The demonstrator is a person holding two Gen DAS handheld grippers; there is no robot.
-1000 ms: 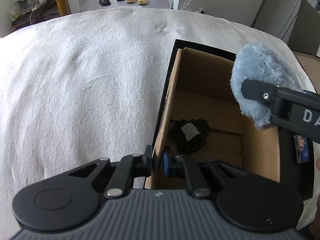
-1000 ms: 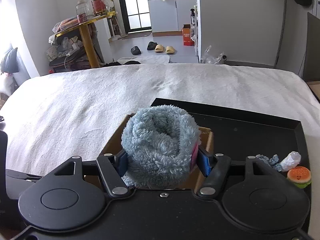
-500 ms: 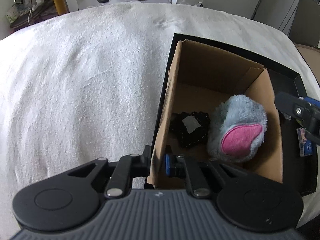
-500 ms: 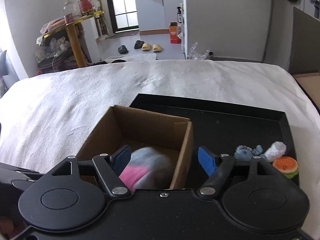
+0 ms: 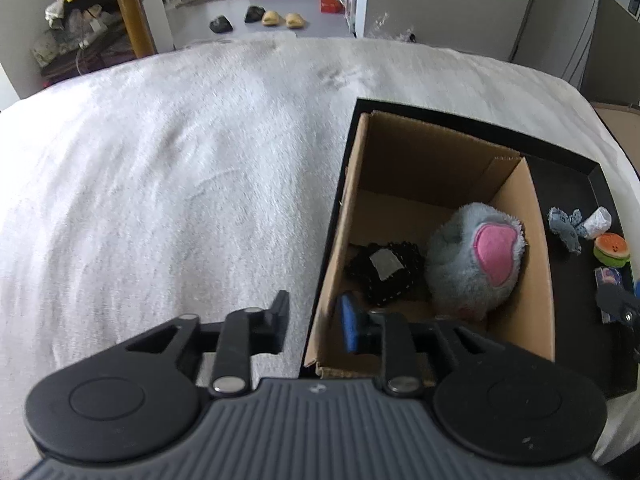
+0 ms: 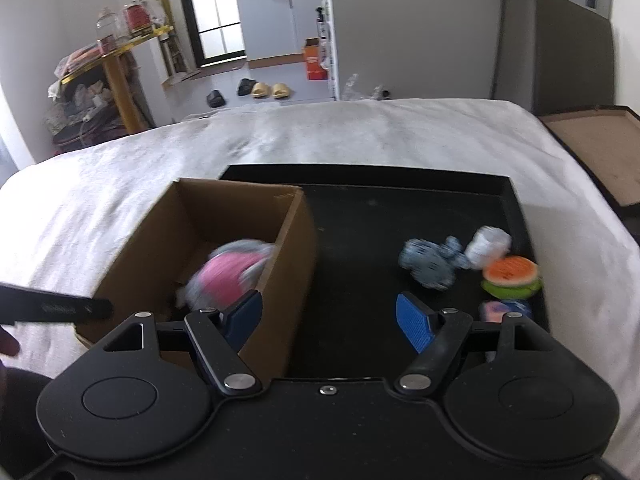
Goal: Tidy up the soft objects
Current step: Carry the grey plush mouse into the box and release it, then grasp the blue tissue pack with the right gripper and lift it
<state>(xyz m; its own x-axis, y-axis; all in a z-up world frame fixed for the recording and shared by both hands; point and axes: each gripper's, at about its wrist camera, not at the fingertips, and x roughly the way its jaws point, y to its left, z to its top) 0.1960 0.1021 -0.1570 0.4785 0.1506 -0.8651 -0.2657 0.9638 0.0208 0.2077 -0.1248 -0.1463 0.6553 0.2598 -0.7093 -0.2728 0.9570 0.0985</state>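
Two views, one moment. Left wrist view: the left hand-held gripper (image 5: 314, 322) stands astride the near left wall of the box (image 5: 538, 248), its jaws parted with that wall between them and the pads clear of it; a second ago they were pinched on the wall, and they have just been opening. Inside the box lie a dark mesh piece (image 5: 384, 266) and, touching it on the right, the grey plush (image 5: 472, 256) with its pink patch up; a second ago that plush hung above the box in the other gripper. The box sits at the left end of a black tray (image 5: 576, 168) on a white bed (image 5: 180, 184); a small blue-grey toy (image 5: 564, 229), a white wad (image 5: 597, 221) and a burger toy (image 5: 611, 249) lie close together by the tray's right wall. Right wrist view: the right hand-held gripper (image 6: 330, 320) is spread and empty, over the bare tray floor just right of the box (image 6: 296, 264), with the plush (image 6: 228, 276) seen blurred inside. A second ago its jaws pinched the plush; it has since shifted right, toward the blue-grey toy (image 6: 430, 266) and burger toy (image 6: 510, 274). The step in hand appears to be fetching the next soft item: it is best done by centring the spread jaws over one toy, apart from its neighbours, and closing gently, while the left hand-held gripper steadies the box again before the drop.
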